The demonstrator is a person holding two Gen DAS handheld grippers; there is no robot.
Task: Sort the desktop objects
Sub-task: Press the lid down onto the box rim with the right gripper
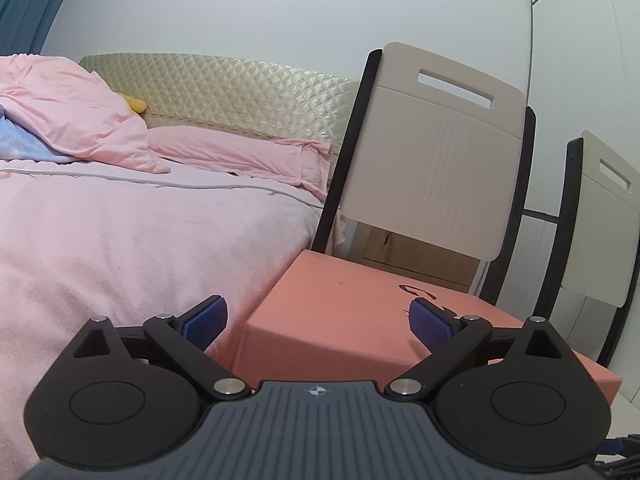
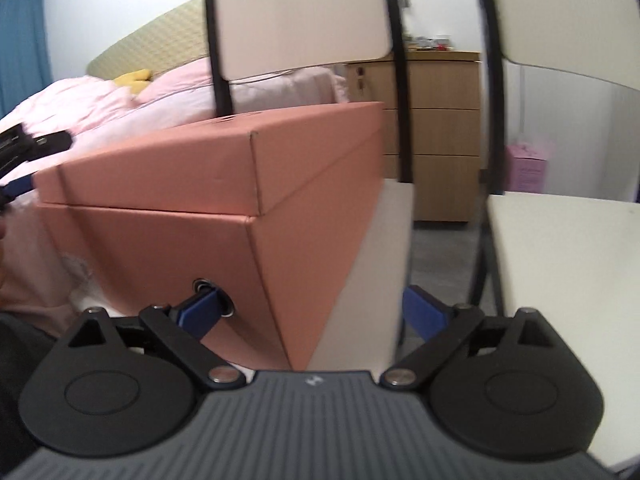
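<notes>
A salmon-pink lidded cardboard box (image 1: pixel 360 312) sits on the seat of a chair (image 1: pixel 436 160) beside the bed. My left gripper (image 1: pixel 318 322) is open and empty, just above the box's near left corner, its blue pads (image 1: pixel 204 322) spread wide. In the right wrist view the same box (image 2: pixel 208 200) fills the middle, lid on, with a round metal-ringed hole (image 2: pixel 212 292) in its near side. My right gripper (image 2: pixel 316 312) is open and empty, close to the box's near corner. The left gripper shows at the far left edge (image 2: pixel 24 160).
A bed with pink bedding (image 1: pixel 120 240) lies left of the chair. A second chair (image 1: pixel 600 216) stands to the right, its white seat (image 2: pixel 568 280) near my right gripper. A wooden drawer unit (image 2: pixel 436 132) and a small pink carton (image 2: pixel 528 168) stand behind.
</notes>
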